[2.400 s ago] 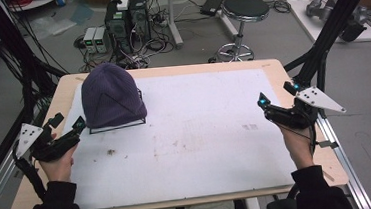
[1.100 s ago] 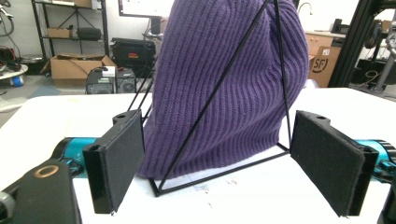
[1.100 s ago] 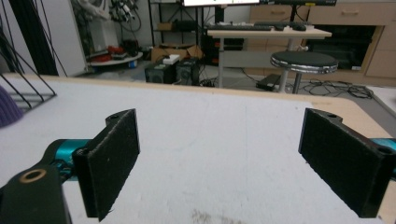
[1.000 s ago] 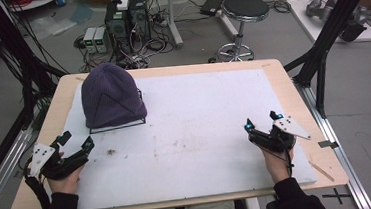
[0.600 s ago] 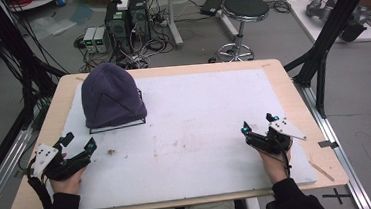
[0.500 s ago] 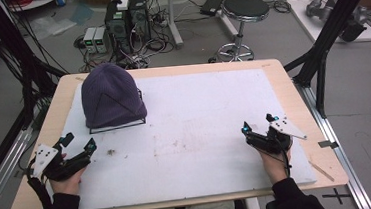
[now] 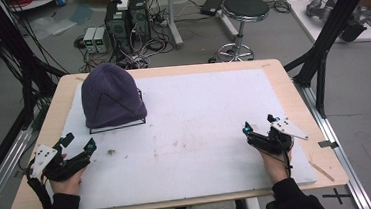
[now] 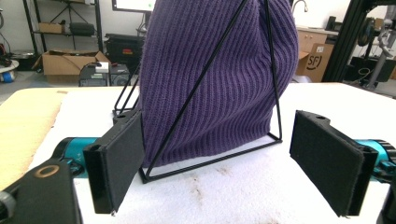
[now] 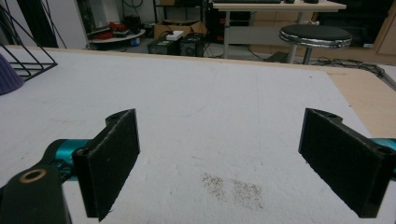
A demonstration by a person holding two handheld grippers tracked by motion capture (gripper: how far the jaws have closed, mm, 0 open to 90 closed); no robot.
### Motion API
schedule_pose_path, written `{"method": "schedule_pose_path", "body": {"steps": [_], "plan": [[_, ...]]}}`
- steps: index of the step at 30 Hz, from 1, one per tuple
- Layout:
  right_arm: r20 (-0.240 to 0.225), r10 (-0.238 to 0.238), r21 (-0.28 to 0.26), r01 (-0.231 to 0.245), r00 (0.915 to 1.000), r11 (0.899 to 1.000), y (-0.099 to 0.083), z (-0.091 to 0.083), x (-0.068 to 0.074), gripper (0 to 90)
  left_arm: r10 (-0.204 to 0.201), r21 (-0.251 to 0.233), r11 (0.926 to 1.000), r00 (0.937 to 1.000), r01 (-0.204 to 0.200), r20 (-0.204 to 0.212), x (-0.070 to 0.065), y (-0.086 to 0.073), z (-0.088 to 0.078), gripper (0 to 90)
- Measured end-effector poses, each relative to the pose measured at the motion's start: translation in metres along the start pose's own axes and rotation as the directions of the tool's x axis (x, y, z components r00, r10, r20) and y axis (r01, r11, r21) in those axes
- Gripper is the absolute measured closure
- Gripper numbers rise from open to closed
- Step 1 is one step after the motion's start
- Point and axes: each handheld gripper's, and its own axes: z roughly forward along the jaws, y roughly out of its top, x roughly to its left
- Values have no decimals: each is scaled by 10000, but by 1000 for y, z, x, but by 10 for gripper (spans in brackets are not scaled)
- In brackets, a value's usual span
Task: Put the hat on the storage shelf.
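Left gripper view puts the hat straight ahead of my wide-open left claw, draped on its rack. Soft, light knit; I'd pinch the crown. Right claw gapes too.

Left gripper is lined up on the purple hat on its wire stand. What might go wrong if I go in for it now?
1. The purple ribbed knit hat hangs over a thin black wire stand; the open left gripper may pinch a wire along with the fabric, or snag the knit on it.
2. The stand looks light, so pulling the hat could drag or tip it on the white foam board.
3. The right gripper, open and far off, cannot steady the stand.
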Motion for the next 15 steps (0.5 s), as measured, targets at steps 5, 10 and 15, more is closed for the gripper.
{"method": "schedule_pose_path", "body": {"steps": [5, 10, 15], "plan": [[28, -24, 15, 24, 10000, 10000, 0, 0, -1, 117, -8, 24, 10000, 10000, 8, 5, 0, -1, 1, 184], [24, 7, 72, -7, 10000, 10000, -1, 0, -1, 117, 30, 76, 10000, 10000, -30, 23, 0, -1, 1, 184], [5, -27, 101, 27, 10000, 9999, -1, 1, -1, 117, 46, 84, 10000, 10000, -46, 28, 0, -1, 2, 185]]}}
